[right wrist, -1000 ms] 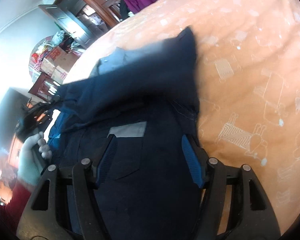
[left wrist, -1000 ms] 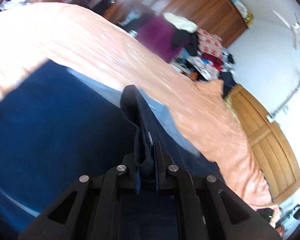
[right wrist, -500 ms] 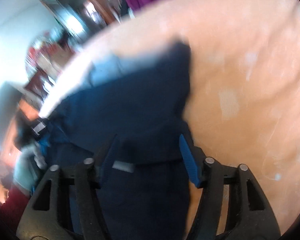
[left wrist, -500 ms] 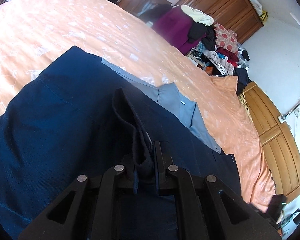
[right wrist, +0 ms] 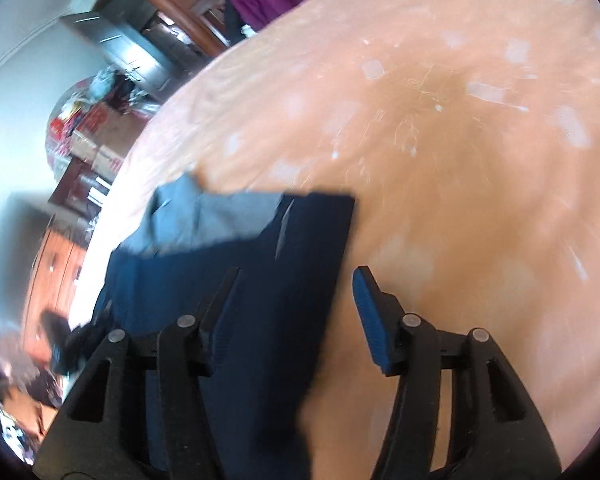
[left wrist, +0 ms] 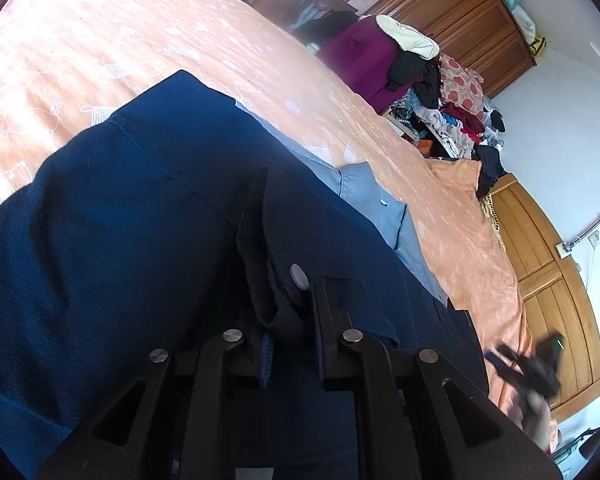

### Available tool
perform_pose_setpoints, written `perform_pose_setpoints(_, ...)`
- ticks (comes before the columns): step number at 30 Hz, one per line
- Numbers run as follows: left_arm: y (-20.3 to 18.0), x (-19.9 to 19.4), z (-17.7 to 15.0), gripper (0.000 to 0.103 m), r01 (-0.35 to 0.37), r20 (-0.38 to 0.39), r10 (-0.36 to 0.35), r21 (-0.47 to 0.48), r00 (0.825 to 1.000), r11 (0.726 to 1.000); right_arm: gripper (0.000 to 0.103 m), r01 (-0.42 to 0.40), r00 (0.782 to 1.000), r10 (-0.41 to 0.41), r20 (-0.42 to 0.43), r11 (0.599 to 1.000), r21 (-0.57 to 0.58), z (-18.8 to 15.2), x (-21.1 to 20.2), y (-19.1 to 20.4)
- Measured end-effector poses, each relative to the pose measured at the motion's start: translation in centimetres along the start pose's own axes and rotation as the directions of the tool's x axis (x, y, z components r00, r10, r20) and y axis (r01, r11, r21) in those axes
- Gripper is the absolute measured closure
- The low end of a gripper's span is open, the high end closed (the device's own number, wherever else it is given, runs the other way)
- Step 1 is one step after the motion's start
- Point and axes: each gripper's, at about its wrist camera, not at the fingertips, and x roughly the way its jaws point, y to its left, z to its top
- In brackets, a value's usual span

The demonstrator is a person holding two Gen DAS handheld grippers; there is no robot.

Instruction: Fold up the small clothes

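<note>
The navy garment (left wrist: 140, 240) lies spread on the orange bedsheet (left wrist: 100, 52). The left tongs (left wrist: 290, 320) are clenched on its buttoned edge, mid-fold; the right tongs (right wrist: 296, 292) gape, empty. Next: lay that edge down and release.

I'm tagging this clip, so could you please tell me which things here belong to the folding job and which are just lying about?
Job:
navy garment
left gripper, shut on it
right gripper, open
bedsheet

Lying about:
clothes pile
wardrobe
boxes
</note>
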Motion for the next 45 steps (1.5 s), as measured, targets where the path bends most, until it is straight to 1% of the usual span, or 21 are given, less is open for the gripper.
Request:
perform_pose_setpoints(3, 0.1, 0.1, -0.1, 0.090, 0.002, 0.001, -0.002, 0.006, 1.000, 1.000, 0.051, -0.016, 0.997, 0.019, -0.071, 0.999, 0.045, 1.3, 3.6, -1.0)
perform_pose_setpoints(5, 0.2, 0.4, -0.2, 0.089, 0.002, -0.002, -0.002, 0.012, 1.000, 1.000, 0.097, -0.005, 0.996, 0.010, -0.089, 0.998, 0.057, 1.4, 5.0, -1.3)
perform_pose_setpoints(6, 0.2, 0.5, -0.2, 0.089, 0.001, -0.002, -0.001, 0.013, 1.000, 1.000, 0.103, 0.018, 0.997, -0.015, -0.072, 0.999, 0.037, 1.6, 5.0, -1.0)
perform_pose_setpoints(9, 0.2, 0.6, -0.2, 0.088, 0.005, -0.003, -0.005, 0.015, 1.000, 1.000, 0.103, -0.008, 1.000, 0.008, 0.007, 1.000, 0.028, 2.8, 4.4, -1.2)
perform_pose_setpoints(13, 0.4, 0.7, -0.1, 0.088, 0.005, -0.010, -0.005, 0.010, 1.000, 1.000, 0.103, 0.011, 1.000, -0.011, -0.012, 1.000, 0.016, 2.4, 6.6, -1.9)
perform_pose_setpoints(14, 0.4, 0.7, -0.1, 0.088, 0.008, -0.010, -0.008, 0.008, 1.000, 1.000, 0.099, 0.018, 1.000, -0.018, 0.006, 1.000, 0.019, 2.3, 5.8, -1.8)
perform_pose_setpoints(15, 0.5, 0.7, -0.1, 0.087, 0.013, -0.011, -0.013, 0.003, 1.000, 1.000, 0.083, 0.049, 0.999, -0.049, 0.017, 0.999, 0.011, 2.2, 5.0, -1.7)
perform_pose_setpoints(16, 0.6, 0.6, 0.0, 0.087, 0.019, -0.011, -0.019, -0.003, 1.000, 1.000, 0.070, 0.101, 0.994, -0.100, 0.050, 0.995, -0.021, 1.7, 3.2, -0.9)
perform_pose_setpoints(17, 0.7, 0.7, 0.1, 0.087, 0.023, -0.012, -0.023, -0.007, 1.000, 1.000, 0.070, 0.115, 0.991, -0.111, 0.078, 0.992, -0.044, 1.2, 1.9, -0.3)
perform_pose_setpoints(19, 0.9, 0.6, 0.1, 0.087, 0.028, -0.010, -0.028, -0.009, 1.000, 1.000, 0.070, 0.067, 0.992, -0.057, 0.113, 0.994, -0.087, -1.2, -1.5, 1.3)
perform_pose_setpoints(21, 0.9, 0.6, 0.1, 0.087, 0.028, -0.010, -0.028, -0.007, 1.000, 1.000, 0.072, 0.051, 0.995, -0.036, 0.092, 0.984, -0.173, -5.0, -3.4, 3.5)
perform_pose_setpoints(23, 0.9, 0.6, 0.1, 0.087, 0.031, -0.010, -0.031, -0.010, 0.999, 0.999, 0.073, 0.062, 0.998, -0.055, 0.041, 0.974, -0.218, -8.7, -3.6, 4.2)
perform_pose_setpoints(25, 1.1, 0.6, 0.1, 0.087, 0.036, -0.011, -0.036, -0.015, 0.999, 0.999, 0.073, 0.081, 0.996, -0.086, -0.018, 0.975, -0.205, -11.3, -2.8, 3.3)
perform_pose_setpoints(28, 1.3, 0.5, 0.1, 0.087, 0.047, -0.012, -0.047, -0.025, 0.999, 0.999, 0.074, 0.052, 0.999, -0.053, -0.001, 0.992, -0.116, -12.9, -3.8, 1.9)
perform_pose_setpoints(31, 1.2, 0.6, 0.2, 0.087, 0.047, -0.013, -0.047, -0.024, 0.999, 0.999, 0.077, 0.120, 0.992, -0.124, -0.015, 0.980, -0.158, -14.2, -3.5, 2.7)
perform_pose_setpoints(34, 1.3, 0.7, 0.2, 0.087, 0.049, -0.012, -0.049, -0.023, 0.999, 0.999, 0.075, 0.130, 0.991, -0.133, -0.011, 0.980, -0.150, -14.3, -3.8, 2.9)
perform_pose_setpoints(36, 1.3, 0.7, 0.3, 0.087, 0.051, -0.012, -0.051, -0.024, 0.999, 0.998, 0.069, 0.091, 0.993, -0.100, -0.060, 0.986, -0.139, -14.5, -3.7, 3.2)
perform_pose_setpoints(38, 1.4, 0.7, 0.3, 0.087, 0.056, -0.012, -0.056, -0.023, 0.998, 0.998, 0.067, 0.057, 0.992, -0.071, -0.104, 0.990, -0.127, -14.0, -3.9, 3.3)
perform_pose_setpoints(42, 1.3, 0.9, 0.3, 0.086, 0.065, -0.010, -0.065, -0.014, 0.998, 0.998, 0.058, 0.018, 1.000, -0.019, -0.004, 0.998, -0.064, -9.3, -4.9, 2.4)
perform_pose_setpoints(44, 1.4, 0.9, 0.3, 0.086, 0.071, -0.009, -0.071, -0.013, 0.997, 0.997, 0.058, 0.037, 0.999, -0.038, -0.037, 0.999, -0.026, -7.0, -2.6, 1.2)
perform_pose_setpoints(45, 1.5, 1.0, 0.3, 0.086, 0.073, -0.009, -0.073, -0.015, 0.997, 0.997, 0.060, -0.005, 0.996, 0.009, -0.093, 0.999, 0.037, -6.2, -0.6, 0.1)
